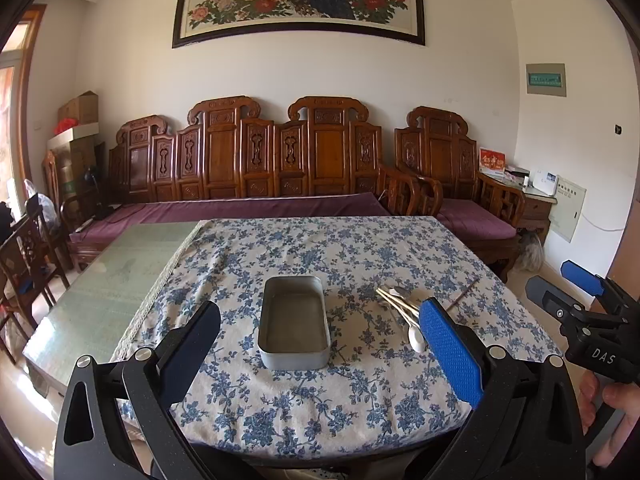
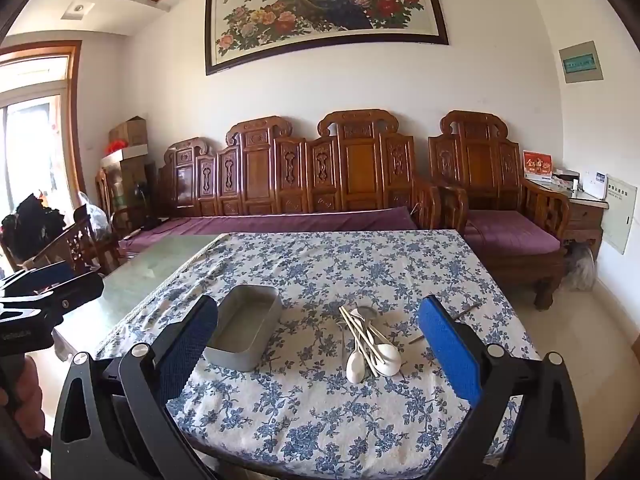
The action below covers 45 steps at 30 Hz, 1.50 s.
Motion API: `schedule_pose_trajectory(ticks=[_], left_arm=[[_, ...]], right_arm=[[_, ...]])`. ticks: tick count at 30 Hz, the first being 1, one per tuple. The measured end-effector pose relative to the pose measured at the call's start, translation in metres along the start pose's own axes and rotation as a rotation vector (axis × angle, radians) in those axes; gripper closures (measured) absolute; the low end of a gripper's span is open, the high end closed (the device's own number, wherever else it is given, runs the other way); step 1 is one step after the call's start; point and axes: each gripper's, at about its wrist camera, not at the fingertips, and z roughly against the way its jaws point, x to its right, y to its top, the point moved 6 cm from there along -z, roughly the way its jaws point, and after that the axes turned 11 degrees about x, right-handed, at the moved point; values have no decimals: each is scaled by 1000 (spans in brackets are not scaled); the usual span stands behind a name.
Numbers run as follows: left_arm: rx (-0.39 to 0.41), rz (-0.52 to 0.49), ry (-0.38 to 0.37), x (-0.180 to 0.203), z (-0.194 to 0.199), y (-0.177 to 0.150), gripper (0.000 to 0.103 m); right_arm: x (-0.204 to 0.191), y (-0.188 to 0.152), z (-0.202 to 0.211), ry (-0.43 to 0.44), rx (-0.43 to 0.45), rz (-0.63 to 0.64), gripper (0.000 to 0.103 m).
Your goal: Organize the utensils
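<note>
Both tools gape wide and empty: bring your right tool (image 2: 320, 340) onto one spoon (image 2: 356, 364), then carry it to the tin (image 2: 240, 340).

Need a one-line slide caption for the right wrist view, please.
Open right gripper hovers above a floral tablecloth, an empty grey rectangular metal tin beside a pile of white spoons and chopsticks.

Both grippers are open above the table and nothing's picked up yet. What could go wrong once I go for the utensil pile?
1. The white spoons, pale chopsticks and metal spoon lie crossed in one heap, so a pinch may drag out several or scatter them.
2. The empty grey metal rectangular tin sits loose on the wrinkled blue-and-white floral tablecloth; a nudge could slide it.
3. The thin dark stick lies apart near the table's right edge and could be knocked off.
</note>
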Motion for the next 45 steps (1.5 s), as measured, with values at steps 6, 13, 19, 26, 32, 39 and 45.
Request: schedule_pose_trajectory(ticks=[6, 13, 19, 26, 32, 39, 45], left_arm=[[4, 1, -1, 0, 2, 0, 6], [6, 2, -3, 0, 3, 1, 6], [10, 2, -4, 1, 5, 4, 6], [10, 7, -7, 3, 5, 7, 6], [8, 5, -6, 2, 5, 6, 6], [10, 8, -7, 1, 5, 5, 6], [11, 8, -8, 0, 6, 5, 6]], right_arm=[[-2, -1, 0, 11, 1, -6, 3], [-3, -2, 0, 13, 2, -8, 3], [-4, -2, 0, 15, 3, -9, 3], [-5, -1, 0, 16, 3, -10, 3], [-6, -2, 0, 18, 4, -12, 3], [-6, -2, 0, 21, 5, -14, 3], [-7, -1, 1, 21, 5, -14, 3]])
